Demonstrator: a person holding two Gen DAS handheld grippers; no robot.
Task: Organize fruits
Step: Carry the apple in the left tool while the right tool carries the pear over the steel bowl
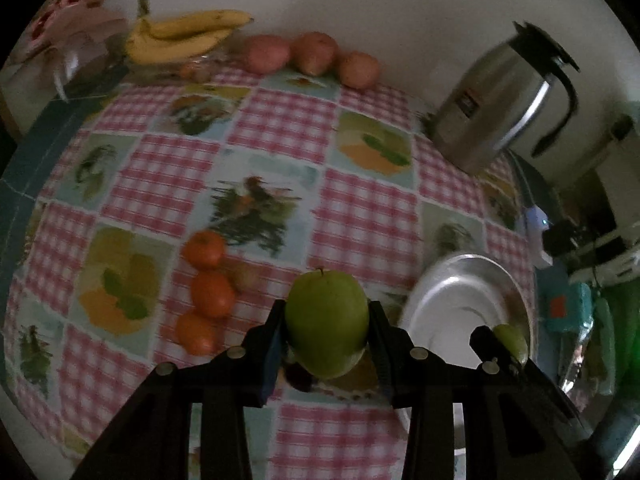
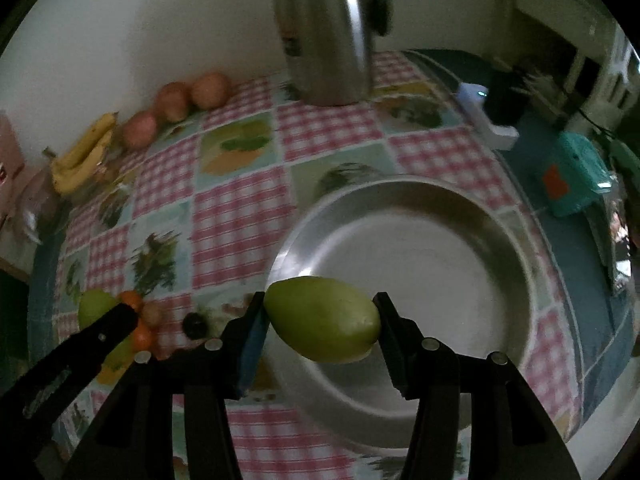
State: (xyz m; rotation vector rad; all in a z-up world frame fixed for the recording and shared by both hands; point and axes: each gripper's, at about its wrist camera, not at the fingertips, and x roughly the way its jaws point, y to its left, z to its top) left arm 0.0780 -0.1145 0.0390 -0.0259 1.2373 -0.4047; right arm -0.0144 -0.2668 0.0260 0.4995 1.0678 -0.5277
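Observation:
My left gripper (image 1: 327, 320) is shut on a green apple (image 1: 326, 320) and holds it above the tablecloth, left of the metal plate (image 1: 452, 304). My right gripper (image 2: 322, 320) is shut on a green mango (image 2: 322, 318) over the near left rim of the plate (image 2: 400, 208). The right gripper and its mango (image 1: 512, 342) show at the plate's right in the left wrist view. The left gripper and apple (image 2: 94, 306) show at the far left in the right wrist view. Three oranges (image 1: 208, 284) lie in a row on the table.
Bananas (image 1: 180, 36) and three reddish fruits (image 1: 312, 54) lie along the back wall. A steel kettle (image 1: 492, 108) stands at the back right. A small dark fruit (image 2: 195, 323) lies near the oranges. The table's right edge drops to a floor with a teal box (image 2: 576, 176).

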